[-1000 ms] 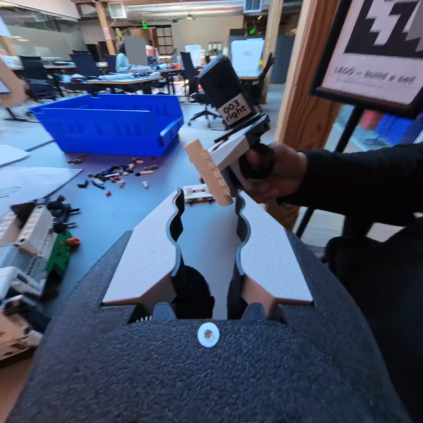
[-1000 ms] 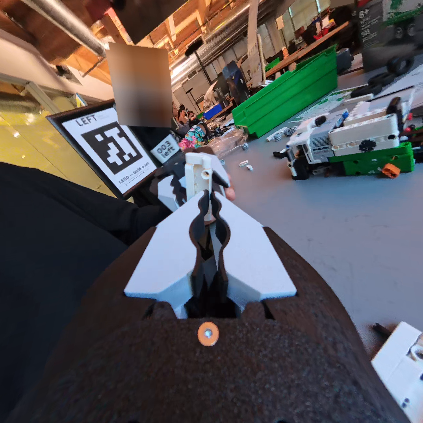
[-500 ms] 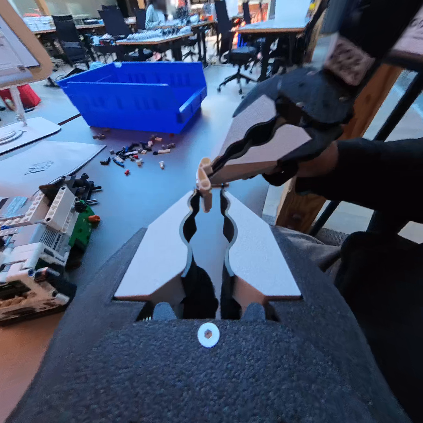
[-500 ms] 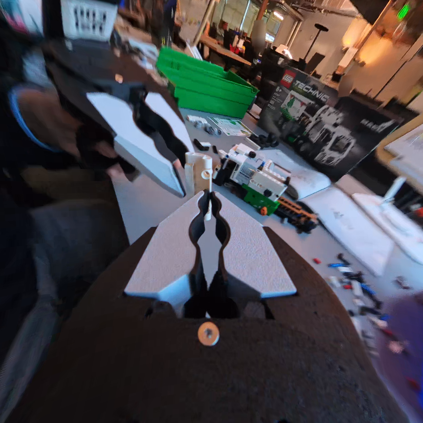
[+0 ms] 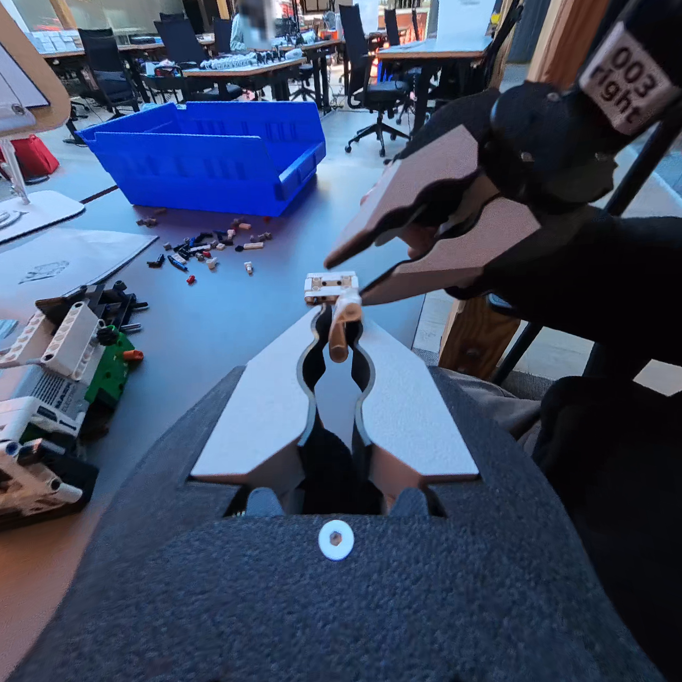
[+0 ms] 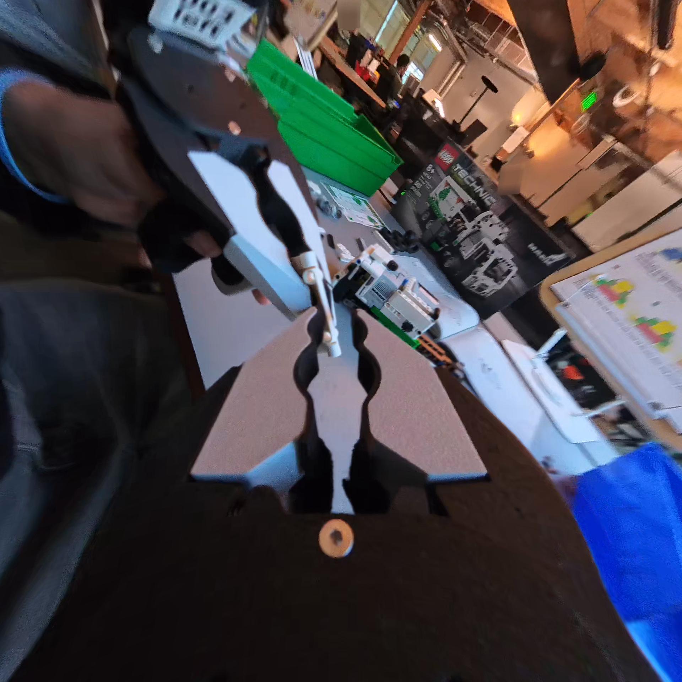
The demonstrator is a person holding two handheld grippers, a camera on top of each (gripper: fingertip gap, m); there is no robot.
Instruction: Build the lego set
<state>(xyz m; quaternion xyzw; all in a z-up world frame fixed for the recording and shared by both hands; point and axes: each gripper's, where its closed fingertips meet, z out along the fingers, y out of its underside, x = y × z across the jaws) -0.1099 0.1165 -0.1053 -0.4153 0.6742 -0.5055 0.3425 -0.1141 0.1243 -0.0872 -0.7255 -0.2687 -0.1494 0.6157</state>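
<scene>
My left gripper (image 5: 341,314) is shut on a slim white lego piece (image 5: 339,332), which stands upright between its fingertips above the grey table (image 5: 228,324). My right gripper (image 5: 345,278) reaches in from the upper right with its jaws apart, its lower fingertip next to the piece. In the right wrist view the same piece (image 6: 325,310) runs down between my right gripper's (image 6: 336,317) spread fingers, near the left pad. The left gripper (image 6: 310,267) holds its top end. A small white lego assembly (image 5: 330,287) lies on the table just beyond.
The half-built white and green truck (image 5: 55,387) sits at the left and shows in the right wrist view (image 6: 391,291). A blue bin (image 5: 206,162) and loose small pieces (image 5: 206,247) lie farther off. Green bins (image 6: 324,136), the set's box (image 6: 476,228) and an instruction stand (image 6: 627,313) are around. My two grippers' fingertips are within a few centimetres of each other.
My right gripper brought the white piece between my left fingers. The left jaws closed on it and the right jaws opened, so the piece passed from right to left.
</scene>
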